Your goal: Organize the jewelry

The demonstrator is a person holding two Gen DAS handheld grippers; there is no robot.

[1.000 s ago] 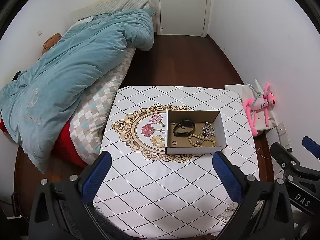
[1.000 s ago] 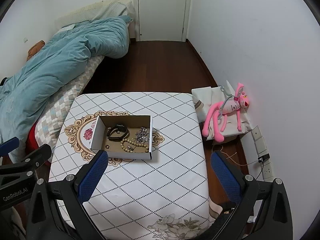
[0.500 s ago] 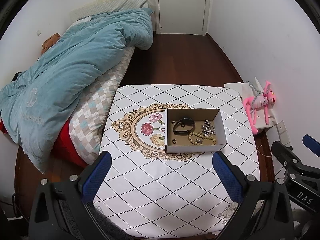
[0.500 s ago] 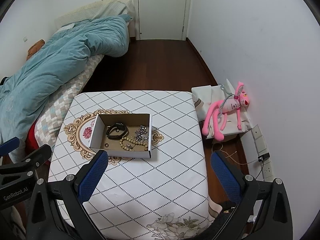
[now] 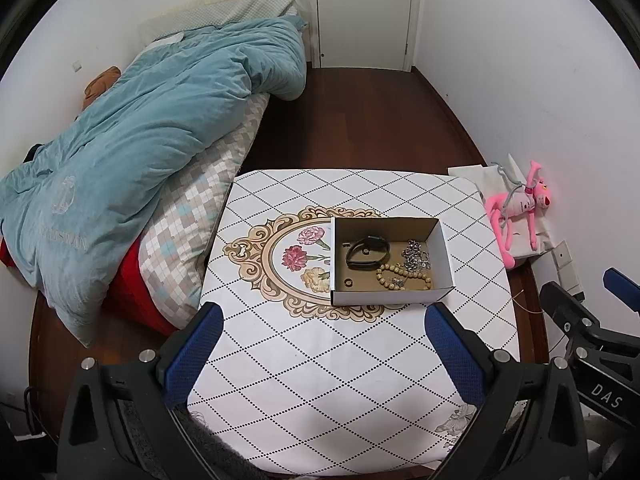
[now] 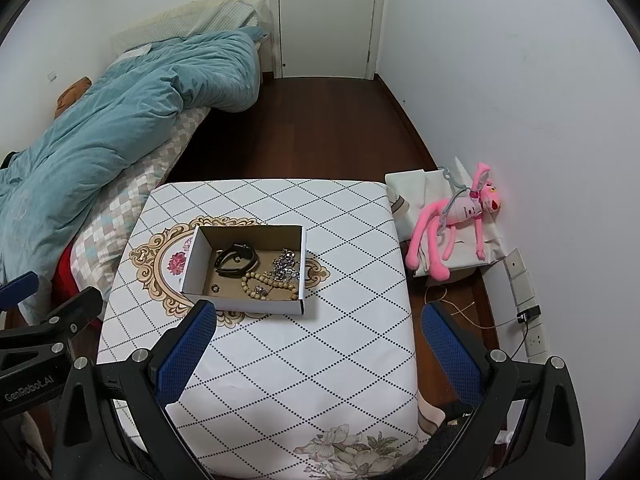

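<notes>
On your left, the left gripper (image 5: 322, 340) hangs over the near side of the table (image 5: 320, 380), fingers spread wide and holding nothing. Ahead of it, the cardboard box (image 5: 390, 296) already contains all the jewelry you can see: a small ring (image 5: 349, 282), black band (image 5: 367, 253), bead bracelet (image 5: 402, 276) and silver chain (image 5: 417, 254). Your right gripper (image 6: 318, 338) is spread and empty too. Judging by this, the gathering looks finished, or no sorting has begun.
</notes>
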